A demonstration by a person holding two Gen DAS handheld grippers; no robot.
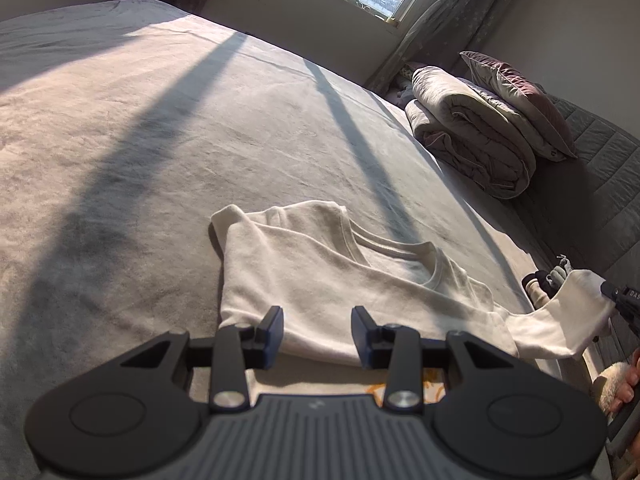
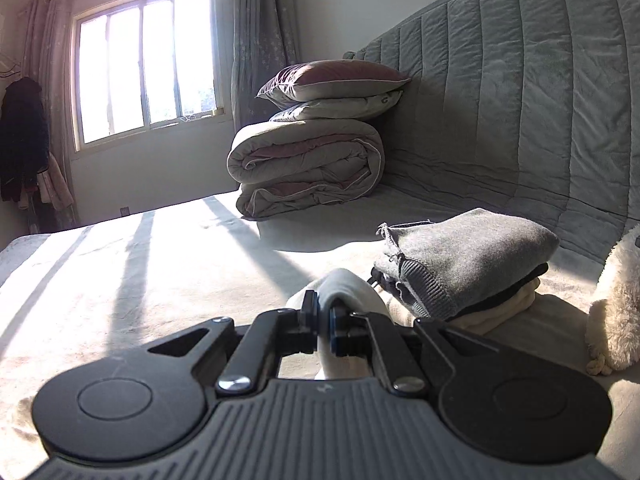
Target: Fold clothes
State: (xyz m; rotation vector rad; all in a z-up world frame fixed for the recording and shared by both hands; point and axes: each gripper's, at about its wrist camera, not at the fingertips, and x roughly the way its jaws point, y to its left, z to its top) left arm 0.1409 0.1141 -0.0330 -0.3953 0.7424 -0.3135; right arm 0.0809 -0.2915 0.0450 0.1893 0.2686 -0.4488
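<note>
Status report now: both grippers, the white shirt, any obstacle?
Right gripper shut on shirt sleeve, lifted. Left gripper open over white shirt, holding nothing. Folded clothes pile close by right side.

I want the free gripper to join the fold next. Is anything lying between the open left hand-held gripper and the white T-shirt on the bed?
Nothing visible does. The left hand-held gripper hovers open right over the near edge of the white T-shirt, with only bare bed cover around it. The right hand-held gripper is shut on the shirt's sleeve, off to the side.
</note>
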